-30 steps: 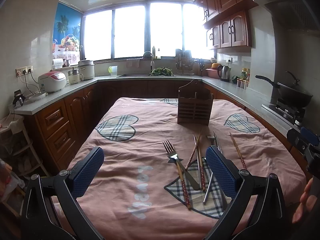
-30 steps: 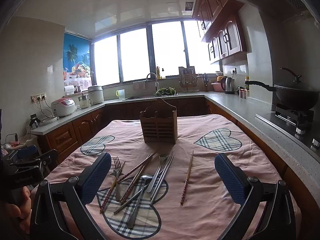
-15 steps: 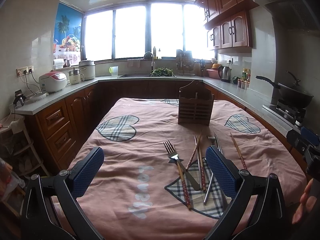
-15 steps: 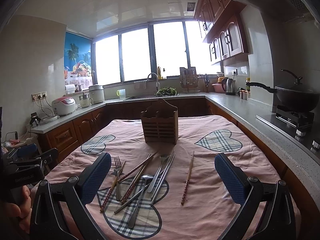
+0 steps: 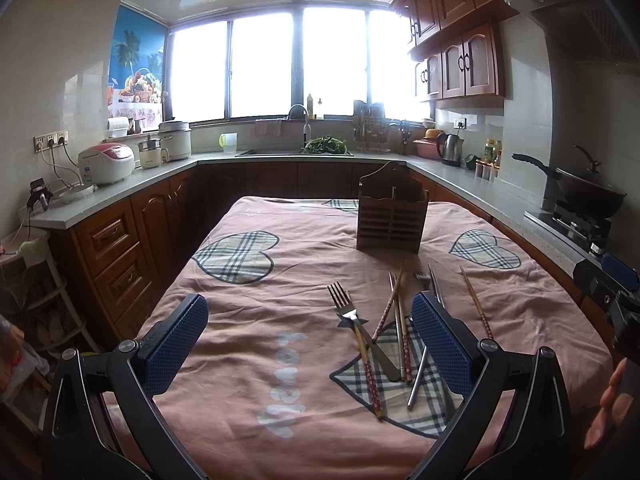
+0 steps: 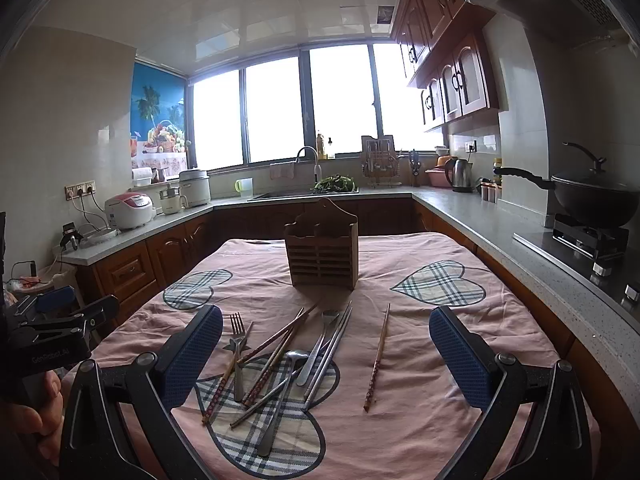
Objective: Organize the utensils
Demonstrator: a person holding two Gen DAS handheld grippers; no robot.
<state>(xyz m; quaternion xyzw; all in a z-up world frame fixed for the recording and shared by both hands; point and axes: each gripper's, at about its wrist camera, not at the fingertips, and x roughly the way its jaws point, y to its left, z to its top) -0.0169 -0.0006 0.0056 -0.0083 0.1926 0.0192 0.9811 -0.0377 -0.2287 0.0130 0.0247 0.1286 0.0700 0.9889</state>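
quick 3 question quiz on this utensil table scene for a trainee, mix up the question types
1. True or false: the wooden utensil holder already has chopsticks standing in it.
2. Multiple choice: where does the single chopstick lie relative to the utensil pile in the right wrist view? A) to its right, apart from it B) on top of it C) inside the holder
3. Fill in: the left gripper and right gripper are both ____ and hold nothing.

Key: 1 false, no utensils show above its rim; 2 A; 3 open.
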